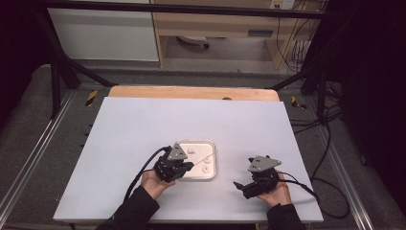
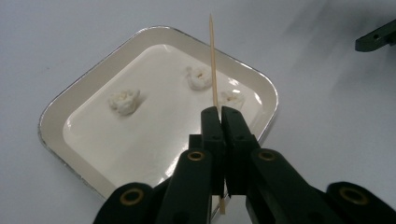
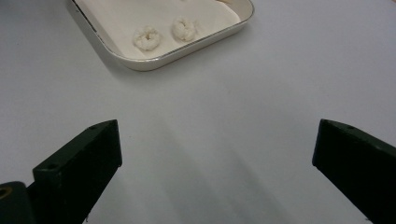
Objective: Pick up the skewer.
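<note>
Now skewer (image 2: 213, 60) pinched between left gripper (image 2: 220, 114) jaws

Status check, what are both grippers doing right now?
Left gripper shut on skewer, over tray with popcorn pieces. Right gripper open, empty, over table. Nothing in the way.

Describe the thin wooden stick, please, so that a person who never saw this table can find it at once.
Start at the white table and find the shallow cream tray with a metal rim near the person's left hand. Over it, the left gripper is shut on a skewer that points up past its jaws. It is the one long, thin, tan thing there; the three pieces in the tray are small white lumps.
</note>
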